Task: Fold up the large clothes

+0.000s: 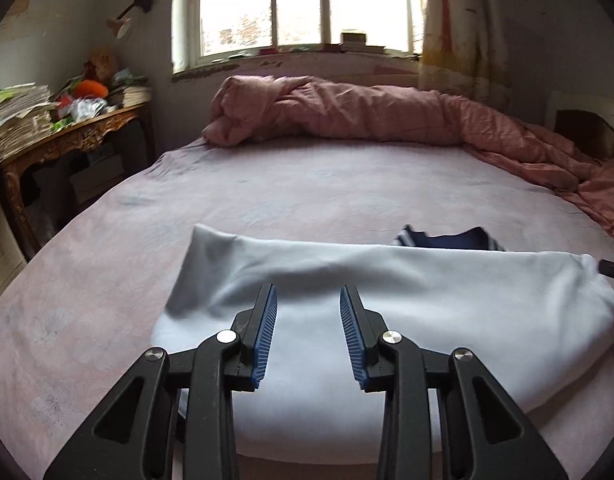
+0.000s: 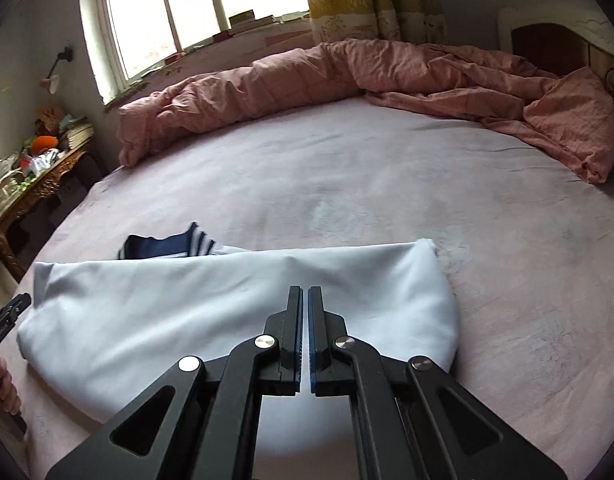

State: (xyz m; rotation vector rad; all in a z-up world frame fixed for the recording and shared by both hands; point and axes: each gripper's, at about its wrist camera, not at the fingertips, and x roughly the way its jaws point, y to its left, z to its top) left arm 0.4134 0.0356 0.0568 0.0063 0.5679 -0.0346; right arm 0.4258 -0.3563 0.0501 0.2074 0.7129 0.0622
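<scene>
No brand, label or legible writing was found on any item; faint marks on the body of the left claw at the left edge of the right wrist view were too small to read. The left claw (image 1: 308, 300) stood partly open, blue ribbed pads apart, nothing between them, angled down over the garment. The right claw (image 2: 305, 300) was closed, pads all but touching, no cloth visibly pinched between them. The pale blue folded garment (image 1: 387, 320) lay on the bed (image 1: 307, 184), directly beneath and ahead of both claws; its near edge was cut off behind the claw linkages in both views. A dark navy part with white stripes (image 2: 167, 242) showed just beyond the garment's far fold; whether it was a collar of the same piece or a separate item could not be told. A hand (image 2: 3, 384) gripping the left claw's handle was seen only in part at the frame edge. The far side of the bed carried a bunched pink duvet (image 1: 367, 116). Well off to the left of the claws, a cluttered carved table (image 1: 67, 136) stood by the wall; its contents were blurred.
</scene>
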